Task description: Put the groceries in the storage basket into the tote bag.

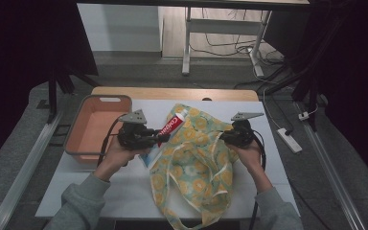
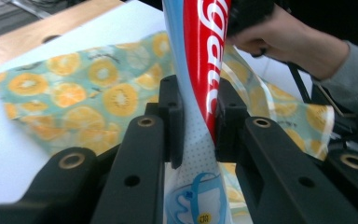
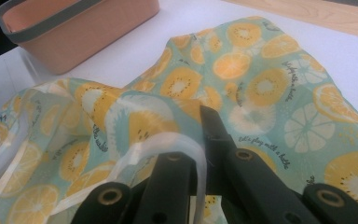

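From the high view I have the left gripper [image 1: 159, 138] at about nine o'clock of the worktop [image 1: 124, 191], its jaws pinching a toothpaste tube [image 1: 171, 125] that slants up toward one o'clock over the near edge of the bag [image 1: 196, 163]. In the left gripper view the toothpaste tube [image 2: 200, 93] runs straight up between my two black jaws, and both pads press against its sides, so the grip is firm on the red and pale blue tube. The bag [image 2: 88, 88], printed with orange slices on a teal ground, lies flat on the white worktop [image 2: 9, 154] behind the tube, toward ten o'clock in that view. The right gripper [image 1: 226, 136] sits at about three o'clock of the worktop, at the right edge of the bag. In the right gripper view its jaws are pressed together on a translucent strip at the bag's opening [image 3: 186, 144], lifting that edge, with the rest of the bag [image 3: 261, 79] spreading away toward one o'clock. An orange bin [image 1: 98, 127] stands at ten o'clock on the worktop, just beside my left hand [image 1: 120, 154]; the bin [image 3: 74, 28] is apart from the bag.
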`<state>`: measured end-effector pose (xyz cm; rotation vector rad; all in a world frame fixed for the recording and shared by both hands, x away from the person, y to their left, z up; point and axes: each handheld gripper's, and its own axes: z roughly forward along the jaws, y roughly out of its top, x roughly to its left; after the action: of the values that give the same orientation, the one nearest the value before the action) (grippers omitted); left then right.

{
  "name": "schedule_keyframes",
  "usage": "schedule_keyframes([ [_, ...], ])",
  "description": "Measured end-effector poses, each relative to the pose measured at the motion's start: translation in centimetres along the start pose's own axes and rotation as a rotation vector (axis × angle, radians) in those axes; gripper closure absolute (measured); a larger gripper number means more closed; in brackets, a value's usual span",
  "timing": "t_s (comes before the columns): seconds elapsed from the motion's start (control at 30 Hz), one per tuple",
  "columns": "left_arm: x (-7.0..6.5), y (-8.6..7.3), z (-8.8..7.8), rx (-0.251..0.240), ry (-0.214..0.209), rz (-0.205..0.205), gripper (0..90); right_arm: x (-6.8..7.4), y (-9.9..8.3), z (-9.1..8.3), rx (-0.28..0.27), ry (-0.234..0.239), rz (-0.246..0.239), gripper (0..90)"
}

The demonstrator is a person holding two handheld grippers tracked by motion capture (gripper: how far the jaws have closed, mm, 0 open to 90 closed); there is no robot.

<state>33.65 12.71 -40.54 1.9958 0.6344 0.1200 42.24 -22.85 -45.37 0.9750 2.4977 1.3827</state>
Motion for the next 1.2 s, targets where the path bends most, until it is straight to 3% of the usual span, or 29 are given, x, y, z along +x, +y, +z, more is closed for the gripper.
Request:
schedule_keyframes([
  [0.17,-1.4,0.0,2.0,0.054,-0.040,0.042,76.4,0.1,0.1,0.0,-0.004,0.002,-0.006,89.4],
  [0.33,-3.2,0.0,3.6,0.108,-0.075,0.111,76.4,0.1,0.1,0.0,-0.006,0.006,0.000,89.4],
  [0.6,-5.3,0.6,6.7,0.116,-0.074,0.194,76.5,0.3,0.3,0.1,-0.010,0.014,-0.006,89.4],
  [0.73,-5.6,0.6,8.9,0.143,-0.112,0.207,76.4,0.3,0.3,-0.2,-0.017,0.014,-0.004,89.4],
  [0.83,-5.9,0.3,10.3,0.202,-0.103,0.244,76.4,0.1,0.3,-0.5,-0.031,0.019,0.008,89.4],
  [0.93,-5.8,-0.2,10.9,0.245,-0.094,0.246,76.4,-0.1,0.4,-1.0,-0.055,0.029,0.022,89.4],
  [1.2,-5.2,-0.9,10.4,0.339,-0.033,0.231,76.4,0.1,1.0,-2.6,-0.116,0.044,0.023,89.4],
])
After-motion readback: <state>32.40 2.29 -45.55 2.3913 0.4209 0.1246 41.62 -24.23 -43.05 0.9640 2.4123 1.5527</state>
